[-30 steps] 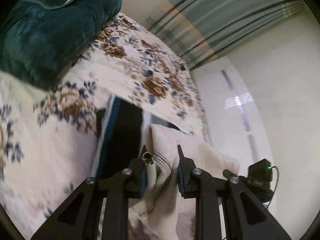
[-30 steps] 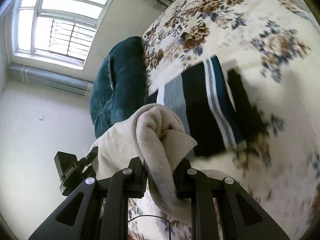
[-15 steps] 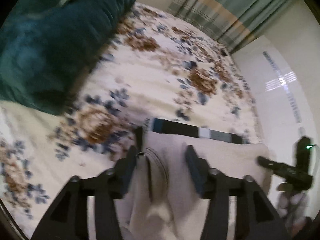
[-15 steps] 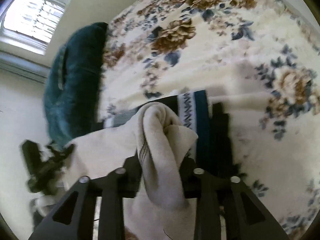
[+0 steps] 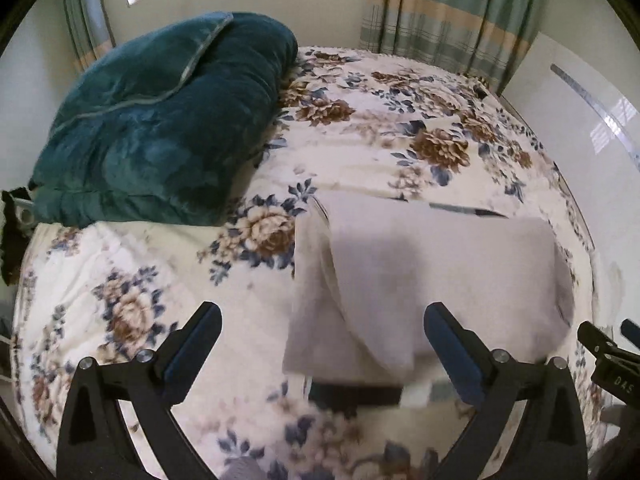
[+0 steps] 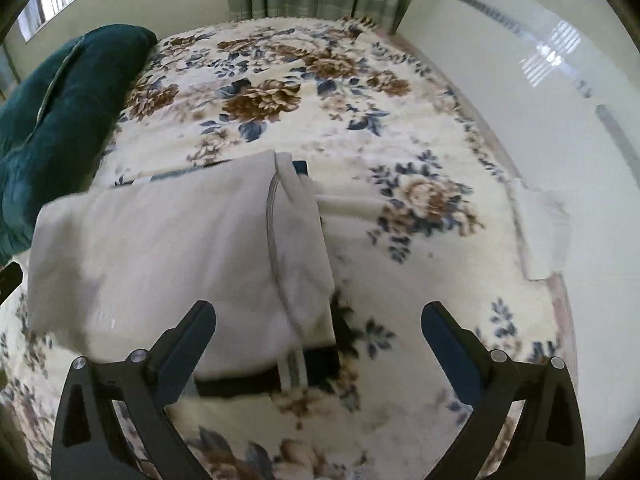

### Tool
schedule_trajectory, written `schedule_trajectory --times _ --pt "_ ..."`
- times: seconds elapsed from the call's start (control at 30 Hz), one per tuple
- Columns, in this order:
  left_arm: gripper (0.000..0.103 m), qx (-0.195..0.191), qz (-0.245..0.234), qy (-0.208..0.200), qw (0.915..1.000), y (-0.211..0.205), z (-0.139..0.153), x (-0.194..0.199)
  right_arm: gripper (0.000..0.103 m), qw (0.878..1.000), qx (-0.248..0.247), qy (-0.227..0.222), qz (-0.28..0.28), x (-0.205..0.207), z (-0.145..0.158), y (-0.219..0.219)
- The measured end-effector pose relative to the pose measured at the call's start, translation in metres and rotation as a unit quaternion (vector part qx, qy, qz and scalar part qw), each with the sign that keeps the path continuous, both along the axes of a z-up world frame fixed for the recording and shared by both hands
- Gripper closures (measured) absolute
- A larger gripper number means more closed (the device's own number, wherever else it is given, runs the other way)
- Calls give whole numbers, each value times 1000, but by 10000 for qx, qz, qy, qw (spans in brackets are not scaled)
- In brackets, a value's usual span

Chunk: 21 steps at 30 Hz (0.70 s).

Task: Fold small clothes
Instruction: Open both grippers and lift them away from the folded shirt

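A beige garment [image 5: 424, 276] lies folded flat on the floral bedspread, on top of a dark striped garment [image 5: 356, 394] that shows only at its near and far edges. It also shows in the right wrist view [image 6: 168, 248], with the dark striped garment [image 6: 304, 368] peeking out below. My left gripper [image 5: 322, 336] is open and empty, above the beige garment's near left part. My right gripper [image 6: 318, 332] is open and empty, above its near right corner.
A big teal cushion [image 5: 160, 120] lies at the back left of the bed. The floral bedspread [image 6: 360, 128] stretches to the curtains. A white cloth [image 6: 540, 228] hangs at the bed's right edge by the white wall. The other gripper's tip [image 5: 608, 356] shows at far right.
Both grippers let go of the beige garment and opened wide. The garment dropped flat onto the dark striped one, and both grippers pulled back and levelled out.
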<state>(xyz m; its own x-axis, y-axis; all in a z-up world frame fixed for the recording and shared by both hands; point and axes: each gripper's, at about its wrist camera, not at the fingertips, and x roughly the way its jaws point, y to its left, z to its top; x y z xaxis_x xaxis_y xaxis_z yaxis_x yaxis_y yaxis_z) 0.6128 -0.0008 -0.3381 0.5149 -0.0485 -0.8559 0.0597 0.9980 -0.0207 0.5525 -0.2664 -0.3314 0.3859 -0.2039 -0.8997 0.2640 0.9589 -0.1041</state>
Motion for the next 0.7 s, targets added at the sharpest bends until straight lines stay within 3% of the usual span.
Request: schedule_trajectory --times 0.2,0.5,0.7 --pt "0 97 -175 -213 9996 -14 54 -62 0 9988 -282 -411 -13 -69 70 15" --pt "0 77 -183 -778 9968 -9 171 -171 0 9927 -485 -1096 145 -192 204 30" --pt "0 68 -216 -1069 9940 -5 232 -234 0 9854 -540 -1584 306 -268 289 40"
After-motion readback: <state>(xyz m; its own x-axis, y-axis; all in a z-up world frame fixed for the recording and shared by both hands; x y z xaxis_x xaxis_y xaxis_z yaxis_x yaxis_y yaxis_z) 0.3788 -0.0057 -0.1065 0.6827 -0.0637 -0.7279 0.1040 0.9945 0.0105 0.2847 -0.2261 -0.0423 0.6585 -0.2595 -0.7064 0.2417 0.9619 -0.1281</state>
